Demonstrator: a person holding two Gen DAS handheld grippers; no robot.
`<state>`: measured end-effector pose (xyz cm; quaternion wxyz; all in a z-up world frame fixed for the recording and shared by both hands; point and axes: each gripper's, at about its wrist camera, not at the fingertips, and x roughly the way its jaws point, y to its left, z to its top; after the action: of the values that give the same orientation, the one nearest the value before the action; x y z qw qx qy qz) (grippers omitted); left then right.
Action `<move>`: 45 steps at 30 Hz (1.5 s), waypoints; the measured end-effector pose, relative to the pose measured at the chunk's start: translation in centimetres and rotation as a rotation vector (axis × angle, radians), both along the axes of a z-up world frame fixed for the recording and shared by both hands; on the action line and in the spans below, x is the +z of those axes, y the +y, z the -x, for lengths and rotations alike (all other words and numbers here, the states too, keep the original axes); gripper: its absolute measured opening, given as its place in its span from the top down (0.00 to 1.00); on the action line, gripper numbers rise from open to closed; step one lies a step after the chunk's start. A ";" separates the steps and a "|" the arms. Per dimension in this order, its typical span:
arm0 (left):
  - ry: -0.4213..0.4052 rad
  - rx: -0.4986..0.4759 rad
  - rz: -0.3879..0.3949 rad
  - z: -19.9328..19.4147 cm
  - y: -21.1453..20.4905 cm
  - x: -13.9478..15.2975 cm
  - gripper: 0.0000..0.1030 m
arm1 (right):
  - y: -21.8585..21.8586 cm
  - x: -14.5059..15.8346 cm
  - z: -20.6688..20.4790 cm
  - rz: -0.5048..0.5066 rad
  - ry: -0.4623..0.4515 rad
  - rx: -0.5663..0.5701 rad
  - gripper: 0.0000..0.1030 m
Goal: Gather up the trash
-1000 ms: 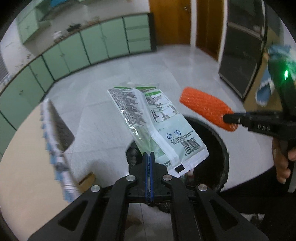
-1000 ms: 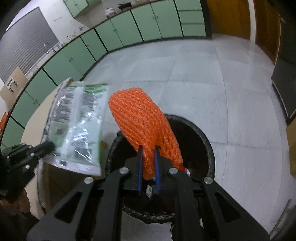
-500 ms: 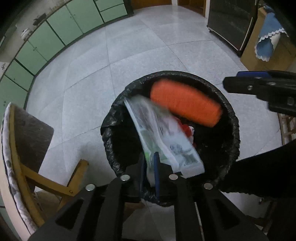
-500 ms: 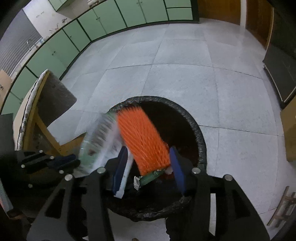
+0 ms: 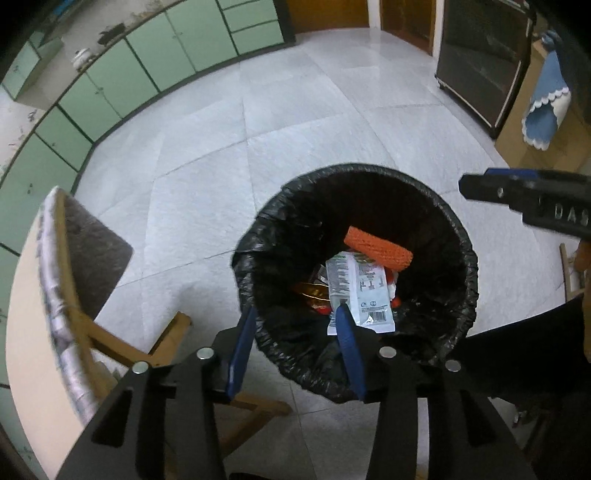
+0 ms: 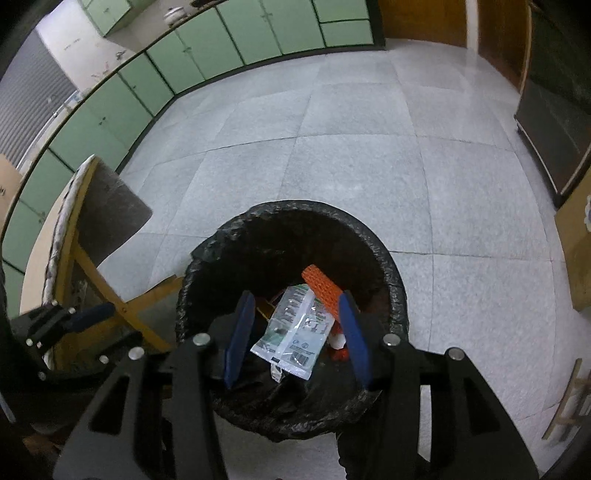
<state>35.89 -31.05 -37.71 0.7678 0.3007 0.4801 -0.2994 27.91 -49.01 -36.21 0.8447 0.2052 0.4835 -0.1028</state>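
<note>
With both grippers' jaws just opened and empty above the bin (image 5: pixel 458 236), our left gripper (image 5: pixel 295 332) and right gripper (image 6: pixel 295 332) have dropped the plastic wrapper (image 5: pixel 360 291) and orange foam net (image 5: pixel 378 249) inside, finishing this load.

We're looking down on a pale grey tiled floor (image 6: pixel 354 166), glossy where the light catches it by the wooden doors (image 5: pixel 325 14). A long run of mint-green cabinets (image 6: pixel 229 48) curves along the far wall (the bend is the lens). A dark glass-fronted cabinet (image 5: pixel 480 62) stands right, a blue scalloped cloth (image 5: pixel 546 110) beside it, and a wooden table (image 5: pixel 40 295) left.
</note>
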 end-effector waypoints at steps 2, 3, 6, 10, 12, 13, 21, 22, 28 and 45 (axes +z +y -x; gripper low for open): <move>-0.025 0.026 0.040 0.6 1.4 2.1 0.56 | 1.0 1.4 0.9 0.009 -0.019 0.014 0.54; -0.039 0.041 0.068 0.9 2.3 3.3 0.54 | 1.8 2.5 1.7 0.017 -0.040 0.025 0.54; -0.123 0.109 0.156 2.7 5.9 7.6 0.45 | 4.6 6.6 4.3 0.072 -0.117 0.063 0.47; -0.214 0.242 0.299 6.3 12.2 13.1 0.27 | 8.8 12.7 8.0 0.178 -0.235 0.101 0.25; -0.257 0.300 0.333 8.2 15.0 15.1 0.22 | 10.7 15.4 9.8 0.207 -0.296 0.112 0.16; -0.275 0.340 0.344 9.2 16.5 16.1 0.17 | 11.7 16.7 10.7 0.219 -0.325 0.121 0.13; -0.407 0.538 0.434 17.0 25.3 23.2 0.06 | 17.4 23.4 15.2 0.245 -0.425 0.178 0.08; -0.423 0.551 0.446 18.0 26.0 23.9 0.06 | 18.0 24.0 15.7 0.243 -0.433 0.184 0.08; -0.477 0.597 0.462 23.0 28.4 26.6 0.06 | 20.7 26.9 18.3 0.245 -0.470 0.234 0.08; -0.549 0.665 0.451 30.0 30.7 29.5 0.06 | 23.4 28.4 22.5 0.275 -0.468 0.254 0.07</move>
<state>5.94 -0.37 -8.17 0.9661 0.0250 0.2530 -0.0438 5.45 -25.60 -7.82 0.9592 0.0447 0.2789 -0.0106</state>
